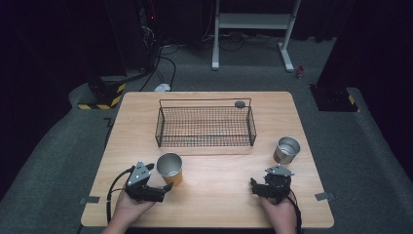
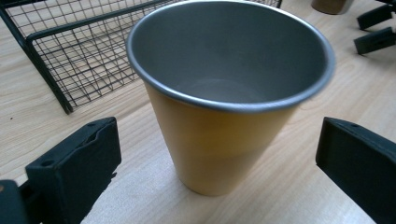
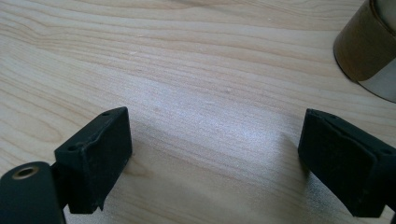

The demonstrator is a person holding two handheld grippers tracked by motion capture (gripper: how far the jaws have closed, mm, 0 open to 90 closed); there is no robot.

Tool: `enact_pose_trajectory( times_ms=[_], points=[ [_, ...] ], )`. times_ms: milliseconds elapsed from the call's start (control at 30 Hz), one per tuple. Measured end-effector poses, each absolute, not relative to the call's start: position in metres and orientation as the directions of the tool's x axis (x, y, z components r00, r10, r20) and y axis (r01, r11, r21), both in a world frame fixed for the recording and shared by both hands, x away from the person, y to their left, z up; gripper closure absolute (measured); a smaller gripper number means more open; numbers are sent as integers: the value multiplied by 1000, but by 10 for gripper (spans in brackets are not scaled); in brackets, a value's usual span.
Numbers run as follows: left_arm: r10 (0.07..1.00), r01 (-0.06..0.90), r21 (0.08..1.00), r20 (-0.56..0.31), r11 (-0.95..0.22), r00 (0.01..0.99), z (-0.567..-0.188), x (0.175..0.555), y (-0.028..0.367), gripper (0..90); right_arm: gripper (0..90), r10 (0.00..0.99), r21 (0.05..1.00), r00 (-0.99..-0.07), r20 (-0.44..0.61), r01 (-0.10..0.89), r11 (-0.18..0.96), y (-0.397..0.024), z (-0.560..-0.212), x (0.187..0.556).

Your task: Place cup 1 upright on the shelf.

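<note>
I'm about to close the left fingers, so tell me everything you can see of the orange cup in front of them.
The orange cup stands upright on the wooden table, just in front of the wire basket. It tapers toward its base; the outside looks matte orange, the inside and rolled rim look like grey metal. It appears empty. The left gripper is open, with its fingers on either side of the cup and not touching it.
</note>
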State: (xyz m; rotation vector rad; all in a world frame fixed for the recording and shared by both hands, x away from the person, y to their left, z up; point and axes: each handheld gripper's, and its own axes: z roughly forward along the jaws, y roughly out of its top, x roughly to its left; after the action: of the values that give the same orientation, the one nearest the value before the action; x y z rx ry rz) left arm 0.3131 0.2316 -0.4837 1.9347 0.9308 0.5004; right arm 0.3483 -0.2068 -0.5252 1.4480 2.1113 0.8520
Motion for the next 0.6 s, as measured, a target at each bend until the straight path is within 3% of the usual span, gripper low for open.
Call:
enact_pose_trajectory(
  times_ms=[600],
  points=[
    [763,407,861,-36,-305,646,-483,332,218,6,97,934,701,-358,-14,663,264,-207,-525,348]
  ],
)
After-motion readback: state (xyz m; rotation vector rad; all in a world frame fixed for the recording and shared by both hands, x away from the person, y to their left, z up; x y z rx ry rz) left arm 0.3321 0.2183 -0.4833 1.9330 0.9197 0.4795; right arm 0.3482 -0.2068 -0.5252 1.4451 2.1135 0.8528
